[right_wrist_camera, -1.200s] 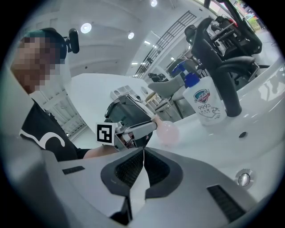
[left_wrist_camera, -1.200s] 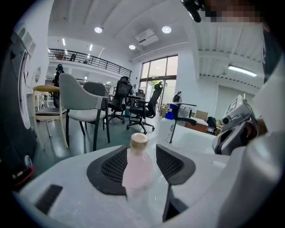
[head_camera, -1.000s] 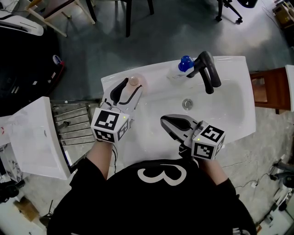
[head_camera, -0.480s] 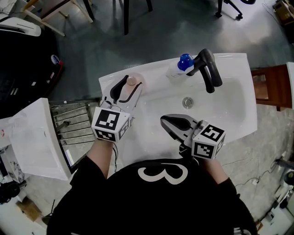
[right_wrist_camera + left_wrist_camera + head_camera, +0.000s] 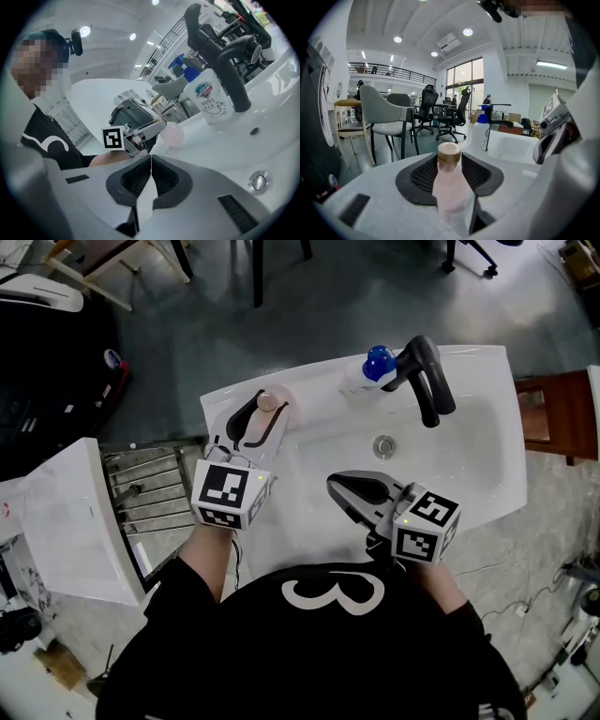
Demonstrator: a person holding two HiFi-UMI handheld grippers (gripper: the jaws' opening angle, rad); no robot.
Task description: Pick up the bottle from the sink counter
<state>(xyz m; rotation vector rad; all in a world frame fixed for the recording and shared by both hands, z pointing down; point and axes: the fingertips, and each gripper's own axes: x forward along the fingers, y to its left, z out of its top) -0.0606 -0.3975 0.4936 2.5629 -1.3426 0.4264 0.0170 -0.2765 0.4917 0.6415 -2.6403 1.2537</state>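
pink bottle (image 5: 449,183) on sink counter (image 5: 314,395), left tool (image 5: 450,161) just closing onto it; right tool (image 5: 151,164) jaws together.

The counter (image 5: 319,413) is glossy white, ceramic-looking. The bottle (image 5: 449,187) is translucent pink plastic with a matt tan cap (image 5: 449,152). The faucet (image 5: 431,390) is matt black. The right gripper (image 5: 151,164) has smooth pale plastic shells (image 5: 225,192) and ribbed black pads (image 5: 136,180).

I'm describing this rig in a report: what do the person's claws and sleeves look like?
Left claw and right claw match: pale grey bodies, black ribbed pads, each with a white cube bearing black square markers. The sleeves are black. The left claw has just been closing, bottle between its jaws.
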